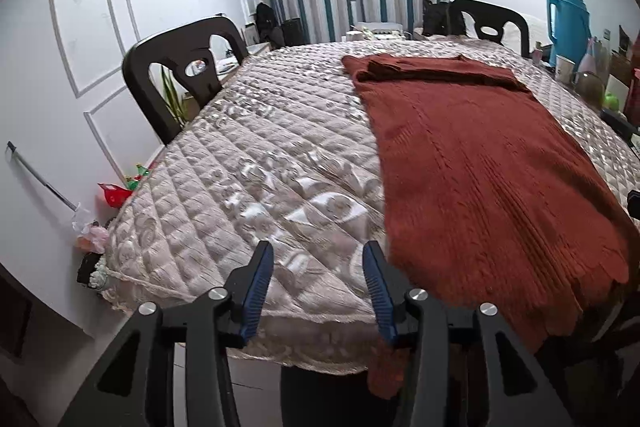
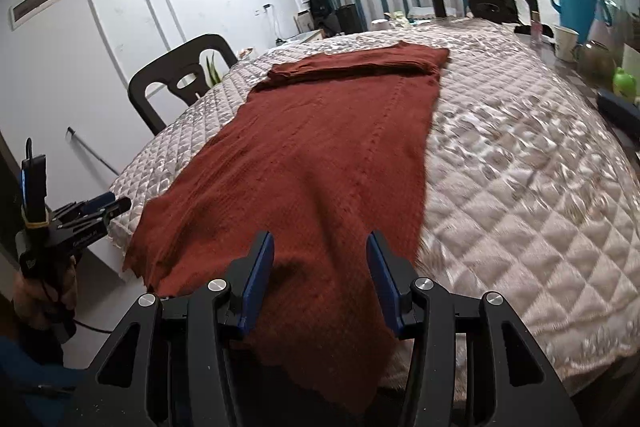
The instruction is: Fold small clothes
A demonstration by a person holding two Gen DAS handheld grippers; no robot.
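Dim even indoor light; strong fisheye edge warp; sheen on quilted cover (image 2: pixel 520 187).

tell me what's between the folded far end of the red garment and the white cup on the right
Only bare quilted cover lies between the red garment and the white cup, seen in the right wrist view.

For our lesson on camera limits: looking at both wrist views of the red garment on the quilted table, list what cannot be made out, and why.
- Red garment: near hem hangs over the table edge, hidden by the right claw in the right view.
- Its folded far end: layers underneath hidden, left view.
- Items beside the blue flask: small and squeezed at the rim, left view.
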